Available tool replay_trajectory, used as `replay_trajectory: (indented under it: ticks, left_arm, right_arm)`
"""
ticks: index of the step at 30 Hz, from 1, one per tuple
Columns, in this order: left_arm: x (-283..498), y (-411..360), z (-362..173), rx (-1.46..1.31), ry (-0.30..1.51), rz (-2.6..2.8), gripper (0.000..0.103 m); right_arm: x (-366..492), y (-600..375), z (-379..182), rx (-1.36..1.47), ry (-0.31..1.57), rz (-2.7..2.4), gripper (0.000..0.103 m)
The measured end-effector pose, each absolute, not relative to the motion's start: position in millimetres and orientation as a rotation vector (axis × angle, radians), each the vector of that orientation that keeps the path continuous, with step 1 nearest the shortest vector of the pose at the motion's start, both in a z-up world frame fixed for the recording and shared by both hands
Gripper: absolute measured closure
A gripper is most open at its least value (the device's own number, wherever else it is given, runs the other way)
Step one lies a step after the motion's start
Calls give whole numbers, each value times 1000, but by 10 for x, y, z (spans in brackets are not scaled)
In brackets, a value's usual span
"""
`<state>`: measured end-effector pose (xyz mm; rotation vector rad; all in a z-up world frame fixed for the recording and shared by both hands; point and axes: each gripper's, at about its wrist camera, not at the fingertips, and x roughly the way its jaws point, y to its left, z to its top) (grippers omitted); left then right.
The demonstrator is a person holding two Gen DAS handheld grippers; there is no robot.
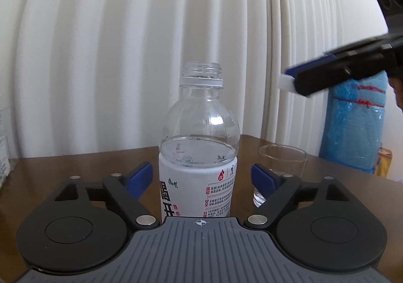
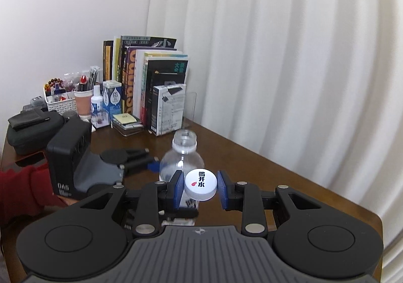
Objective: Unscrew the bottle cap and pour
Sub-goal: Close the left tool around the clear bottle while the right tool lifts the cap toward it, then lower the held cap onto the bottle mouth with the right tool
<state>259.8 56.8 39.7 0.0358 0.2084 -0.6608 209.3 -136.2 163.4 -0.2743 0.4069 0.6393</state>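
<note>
Bottle: clear plastic water bottle with a white printed label (image 1: 199, 149) stands upright on the brown wooden table (image 1: 75, 164), neck uncapped, partly filled.
Left gripper (image 1: 201, 178): blue-padded fingers spread wide either side of the bottle's label, not touching it.
Right gripper (image 2: 200, 188): fingers narrowed around the round white screw cap (image 2: 200, 183), raised to the right of the bottle.
Glass: clear drinking tumbler (image 1: 283, 169) near the bottle, on its right.
Far left: row of upright books (image 2: 148, 76).
</note>
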Motion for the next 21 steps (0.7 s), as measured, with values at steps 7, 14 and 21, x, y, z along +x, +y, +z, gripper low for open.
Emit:
replay_trajectory:
  ticks: [7,14,21]
  left_arm:
    - [2627,559,396,65,223,-657,43]
    - [2678,612,385,64,232,-661,46]
    - [2741,631,397,39,241,-663,45]
  right_arm:
    - [2257,-1217,1743,-288,393,683,71]
    - [2458,-1071,1835,-282,390,730,71]
    - [2610,-994,1815,-282,424,754,71]
